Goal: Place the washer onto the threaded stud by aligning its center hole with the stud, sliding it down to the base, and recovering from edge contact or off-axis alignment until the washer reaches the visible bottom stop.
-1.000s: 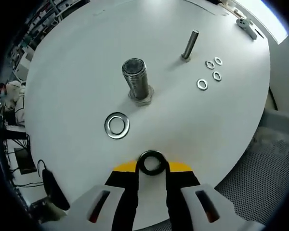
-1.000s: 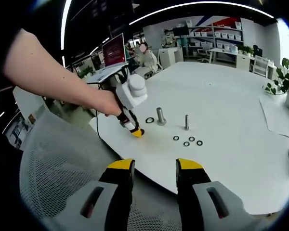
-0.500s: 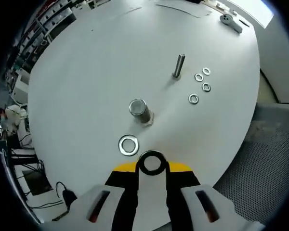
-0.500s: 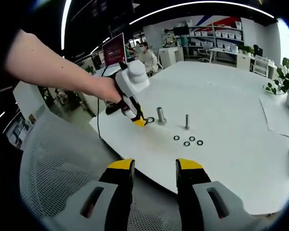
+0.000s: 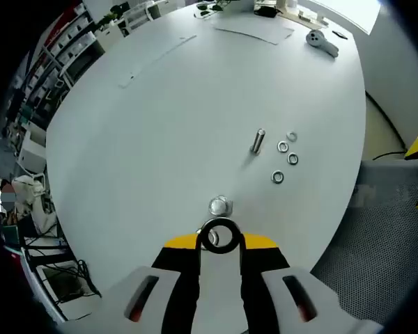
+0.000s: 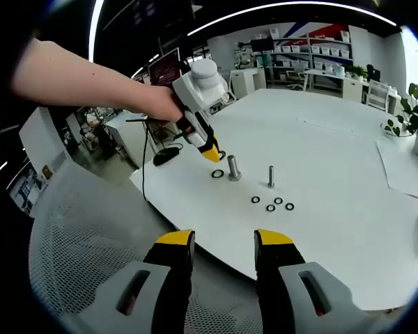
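A washer (image 5: pixel 219 236) is pinched between the jaws of the left gripper (image 5: pixel 219 241), held in the air above the table (image 5: pixel 195 104) and right over the top of the thick stud (image 5: pixel 220 206), which is seen end-on just beyond it. In the right gripper view the left gripper (image 6: pixel 212 152) is seen raised over that stud (image 6: pixel 233 168), with a second washer (image 6: pixel 217 174) lying flat on the table (image 6: pixel 320 160) just beside the stud's base. A thin stud (image 5: pixel 258 140) stands farther off, with four small washers (image 5: pixel 285 156) lying near it. The right gripper (image 6: pixel 223 245) is held off the table's edge, its jaws spread apart with nothing between them.
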`<state>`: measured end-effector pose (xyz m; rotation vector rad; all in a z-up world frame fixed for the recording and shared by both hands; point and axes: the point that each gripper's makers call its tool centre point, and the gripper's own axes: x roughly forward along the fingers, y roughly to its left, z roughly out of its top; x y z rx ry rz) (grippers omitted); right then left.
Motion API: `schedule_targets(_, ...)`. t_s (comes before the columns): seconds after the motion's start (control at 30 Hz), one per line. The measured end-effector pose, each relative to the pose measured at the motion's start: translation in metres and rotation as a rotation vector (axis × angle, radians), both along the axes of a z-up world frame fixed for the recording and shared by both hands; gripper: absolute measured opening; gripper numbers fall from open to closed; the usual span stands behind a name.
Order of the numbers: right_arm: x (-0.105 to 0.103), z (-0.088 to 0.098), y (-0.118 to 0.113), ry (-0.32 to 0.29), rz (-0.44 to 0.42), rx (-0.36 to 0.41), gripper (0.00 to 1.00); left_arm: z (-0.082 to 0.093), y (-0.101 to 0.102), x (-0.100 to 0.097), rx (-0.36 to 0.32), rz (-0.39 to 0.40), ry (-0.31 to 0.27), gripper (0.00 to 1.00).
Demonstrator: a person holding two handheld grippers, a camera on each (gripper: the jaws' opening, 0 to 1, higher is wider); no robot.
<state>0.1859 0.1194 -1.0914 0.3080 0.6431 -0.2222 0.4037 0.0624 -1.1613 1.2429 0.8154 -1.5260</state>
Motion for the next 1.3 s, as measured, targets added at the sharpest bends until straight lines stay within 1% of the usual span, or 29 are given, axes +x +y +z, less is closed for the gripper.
schedule_targets(0.23, 0.000, 0.000, 0.000, -0.001, 0.000, -0.002, 0.37, -0.001, -0.011, -0.006, 0.003, -0.033, -0.013, 0.19)
schedule_targets(0.3, 0.000, 0.000, 0.000, -0.001, 0.000, -0.003, 0.37, -0.005, -0.013, -0.003, 0.010, -0.044, -0.023, 0.19)
schedule_targets(0.33, 0.000, 0.001, 0.000, -0.001, 0.000, -0.003, 0.37, -0.004, -0.012, -0.007, 0.017, -0.047, -0.026, 0.19)
schedule_targets(0.43, -0.001, 0.001, 0.000, -0.001, -0.001, -0.003, 0.37, -0.006, -0.011, -0.011, 0.025, -0.048, -0.028, 0.19)
schedule_targets(0.47, -0.001, 0.001, 0.000, -0.002, -0.002, -0.003, 0.37, -0.008, -0.013, -0.006, 0.026, -0.049, -0.028, 0.19)
schedule_targets(0.5, -0.001, 0.001, -0.001, -0.002, -0.002, -0.004, 0.37, -0.009, -0.014, -0.006, 0.026, -0.050, -0.029, 0.19)
schedule_targets(0.57, 0.000, 0.001, -0.001, -0.002, -0.001, -0.004, 0.37, -0.008, -0.014, -0.012, 0.026, -0.054, -0.028, 0.19)
schedule_targets(0.63, 0.000, 0.001, -0.001, -0.001, 0.000, -0.004, 0.37, -0.009, -0.017, -0.012, 0.028, -0.058, -0.029, 0.19)
schedule_targets(0.7, 0.000, 0.001, -0.001, -0.002, 0.000, -0.004, 0.37, -0.009, -0.015, -0.012, 0.031, -0.063, -0.036, 0.19)
schedule_targets(0.73, 0.000, 0.001, -0.001, -0.002, 0.000, -0.004, 0.37, -0.014, -0.017, -0.010, 0.037, -0.069, -0.041, 0.19)
schedule_targets(0.83, 0.000, 0.001, 0.000, -0.002, 0.003, -0.003, 0.37, -0.013, -0.017, -0.011, 0.036, -0.074, -0.046, 0.19)
schedule_targets(0.87, 0.000, 0.001, 0.000, -0.002, 0.003, -0.003, 0.37, -0.017, -0.019, -0.005, 0.041, -0.071, -0.046, 0.19)
schedule_targets(0.9, 0.000, 0.001, 0.000, -0.002, 0.004, -0.003, 0.37, -0.019, -0.020, -0.002, 0.043, -0.074, -0.050, 0.19)
schedule_targets(0.93, 0.000, 0.000, 0.000, -0.002, 0.004, -0.003, 0.37, -0.019, -0.019, -0.006, 0.045, -0.075, -0.050, 0.19)
schedule_targets(1.03, 0.000, 0.000, 0.001, 0.001, 0.008, 0.000, 0.36, -0.026, -0.019, -0.005, 0.064, -0.095, -0.063, 0.19)
schedule_targets(1.07, 0.000, 0.000, 0.001, 0.000, 0.006, -0.001, 0.36, -0.024, -0.020, -0.007, 0.066, -0.105, -0.068, 0.19)
schedule_targets(1.1, 0.000, 0.000, 0.000, -0.002, 0.004, 0.000, 0.36, -0.025, -0.019, -0.007, 0.081, -0.107, -0.071, 0.19)
schedule_targets(1.13, 0.000, 0.001, 0.000, -0.002, 0.003, 0.001, 0.36, -0.032, -0.024, -0.004, 0.073, -0.112, -0.071, 0.19)
schedule_targets(1.17, 0.000, 0.001, 0.000, -0.002, 0.003, 0.001, 0.36, -0.036, -0.024, -0.003, 0.086, -0.109, -0.069, 0.19)
schedule_targets(1.2, 0.000, 0.000, 0.000, -0.001, 0.004, 0.000, 0.36, -0.032, -0.017, -0.012, 0.090, -0.110, -0.073, 0.19)
schedule_targets(1.3, -0.001, -0.001, 0.000, 0.003, 0.006, 0.001, 0.36, -0.038, -0.017, -0.010, 0.096, -0.109, -0.072, 0.19)
